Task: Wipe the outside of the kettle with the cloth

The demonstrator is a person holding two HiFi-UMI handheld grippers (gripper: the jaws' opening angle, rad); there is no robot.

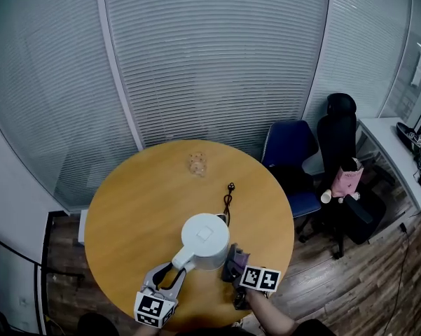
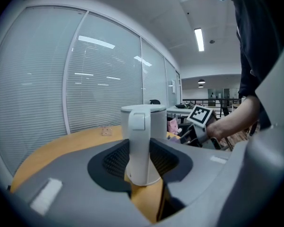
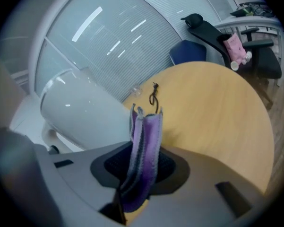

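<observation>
The kettle (image 1: 204,241) looks like smooth, glossy white plastic; the cloth (image 3: 144,160) is soft purple fabric with stitched edges; the round surface (image 1: 140,194) is smooth matt wood

Curved glass partition walls (image 1: 217,54) with closed horizontal blinds fill the upper frame. A round wooden table (image 1: 147,187) stands at centre on a dark plank floor (image 1: 364,292). At right are a blue chair (image 1: 288,145), a black office chair (image 1: 340,135) and a white desk (image 1: 385,138). In the left gripper view, a ceiling strip light (image 2: 199,39) glows at upper right.
</observation>
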